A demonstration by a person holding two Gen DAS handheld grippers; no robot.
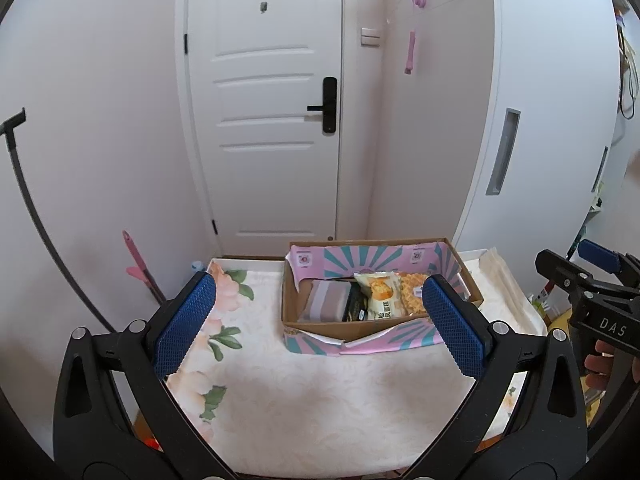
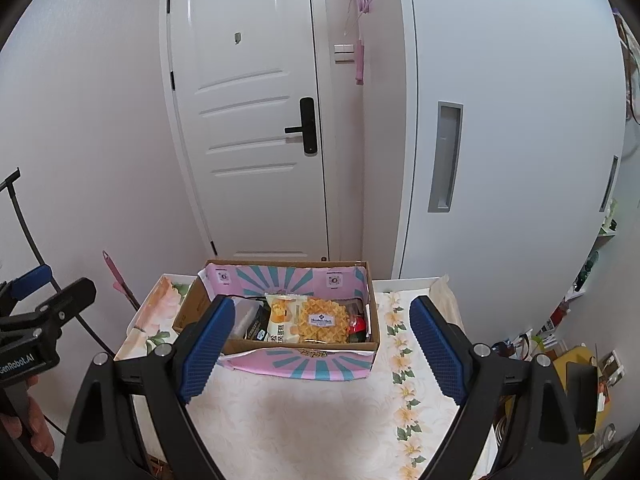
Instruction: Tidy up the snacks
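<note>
A cardboard box (image 1: 304,322) (image 2: 298,368) with pink and teal flaps stands at the far end of the table. Inside it lie several snacks: a cream-yellow cake packet (image 1: 380,292) (image 2: 282,318), a waffle packet (image 1: 412,296) (image 2: 322,320), a dark packet (image 1: 354,306) (image 2: 254,322), a striped grey packet (image 1: 328,300) and a red-topped item (image 2: 358,326). My left gripper (image 1: 320,320) hangs open before the box, nothing between its blue pads (image 1: 182,330). My right gripper (image 2: 318,340) is open too, empty, framing the box. Each gripper shows at the edge of the other view.
The table wears a floral cloth (image 1: 304,396) (image 2: 304,416). A white door (image 1: 264,120) and a sliding cupboard panel (image 2: 520,160) stand behind it. A pink-handled tool (image 1: 138,268) and a black hose (image 1: 36,216) lean at the left wall. Clutter (image 2: 568,360) sits on the floor at the right.
</note>
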